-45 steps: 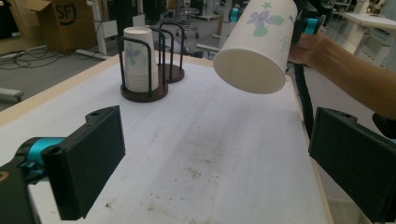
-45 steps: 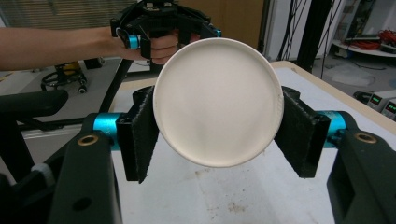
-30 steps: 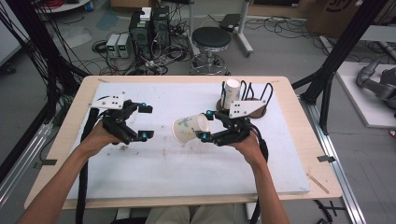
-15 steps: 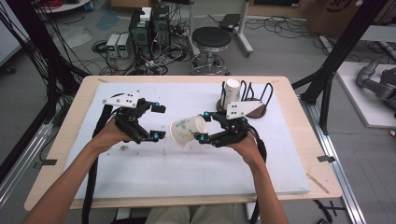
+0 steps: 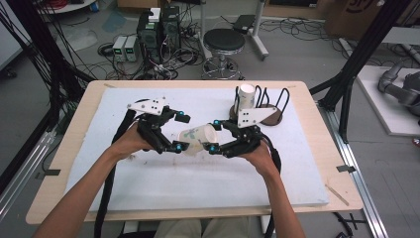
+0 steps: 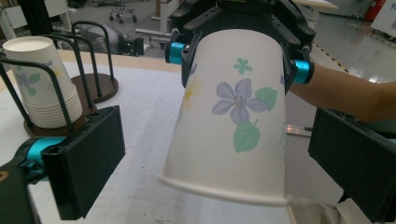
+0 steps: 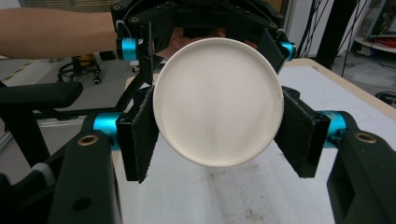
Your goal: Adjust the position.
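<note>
paper cup (image 5: 197, 138): a tapered cone of thin white paper printed with purple, yellow and green flowers, rolled lip at the wide mouth, flat round base; it lies on its side in the air above the middle of the table, between the two hands.
right tongs (image 5: 214, 136): clamped on the narrow base end of the paper cup; in the right gripper view the black, rough-textured pads (image 7: 140, 140) press on either side of the cup's round white bottom.
left tongs (image 5: 181, 133): spread apart, one jaw on each side of the cup's wide mouth end; in the left gripper view the flat black rectangular pads (image 6: 86, 158) stand clear of the paper on both sides, not touching it.
cup stack (image 5: 246, 97): a nested pile of the same flowered paper cups, bottoms up, its ribbed layered rims visible in the left gripper view.
holder (image 5: 272, 111): a round dark-brown base with bent black wire loops around the cup stack, at the far right of the table.
table (image 5: 307, 198): a pale wooden top covered by a white, matte, slightly soiled sheet.
</note>
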### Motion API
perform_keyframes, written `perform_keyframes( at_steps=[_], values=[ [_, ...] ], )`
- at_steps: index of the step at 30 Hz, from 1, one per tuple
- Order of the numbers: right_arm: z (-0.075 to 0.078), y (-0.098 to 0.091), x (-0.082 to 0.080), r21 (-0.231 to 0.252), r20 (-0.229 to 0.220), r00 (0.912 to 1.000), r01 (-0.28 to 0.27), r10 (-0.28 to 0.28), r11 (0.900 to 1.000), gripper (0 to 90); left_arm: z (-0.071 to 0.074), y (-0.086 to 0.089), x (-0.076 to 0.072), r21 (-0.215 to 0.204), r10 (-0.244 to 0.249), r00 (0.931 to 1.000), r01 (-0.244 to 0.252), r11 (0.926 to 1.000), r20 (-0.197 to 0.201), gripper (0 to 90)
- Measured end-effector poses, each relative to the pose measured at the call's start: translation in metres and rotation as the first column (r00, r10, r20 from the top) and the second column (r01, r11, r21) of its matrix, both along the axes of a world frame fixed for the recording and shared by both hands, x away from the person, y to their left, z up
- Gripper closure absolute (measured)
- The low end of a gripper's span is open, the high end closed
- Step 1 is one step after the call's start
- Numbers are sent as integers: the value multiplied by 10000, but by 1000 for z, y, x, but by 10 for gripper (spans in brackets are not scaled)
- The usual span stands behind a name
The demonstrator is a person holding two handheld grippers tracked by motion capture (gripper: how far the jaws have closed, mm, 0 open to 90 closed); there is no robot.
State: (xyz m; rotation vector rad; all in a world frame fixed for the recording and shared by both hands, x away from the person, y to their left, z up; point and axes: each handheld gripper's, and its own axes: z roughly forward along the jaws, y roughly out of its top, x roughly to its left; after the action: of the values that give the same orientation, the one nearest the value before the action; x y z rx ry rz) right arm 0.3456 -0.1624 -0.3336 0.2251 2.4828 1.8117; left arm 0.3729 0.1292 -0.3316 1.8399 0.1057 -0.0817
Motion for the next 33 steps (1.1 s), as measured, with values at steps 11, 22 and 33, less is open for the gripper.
perform_keyframes(
  at_steps=[11, 22, 33],
  values=[
    [0, 3, 0, 30, 19, 10000, -85, 85, 10000, 364, -1, -13, 1, 93, -214, 9998, 214, 9997, -16, 37],
    [0, 3, 0, 119, -16, 9999, -134, 134, 9998, 364, -5, -20, 2, 303, -325, 9995, 326, 9990, -44, 37],
    [1, 1, -1, 223, -39, 9999, -164, 164, 9996, 364, -12, -26, 0, 648, -536, 9986, 536, 9965, -9, 38]
  ],
)
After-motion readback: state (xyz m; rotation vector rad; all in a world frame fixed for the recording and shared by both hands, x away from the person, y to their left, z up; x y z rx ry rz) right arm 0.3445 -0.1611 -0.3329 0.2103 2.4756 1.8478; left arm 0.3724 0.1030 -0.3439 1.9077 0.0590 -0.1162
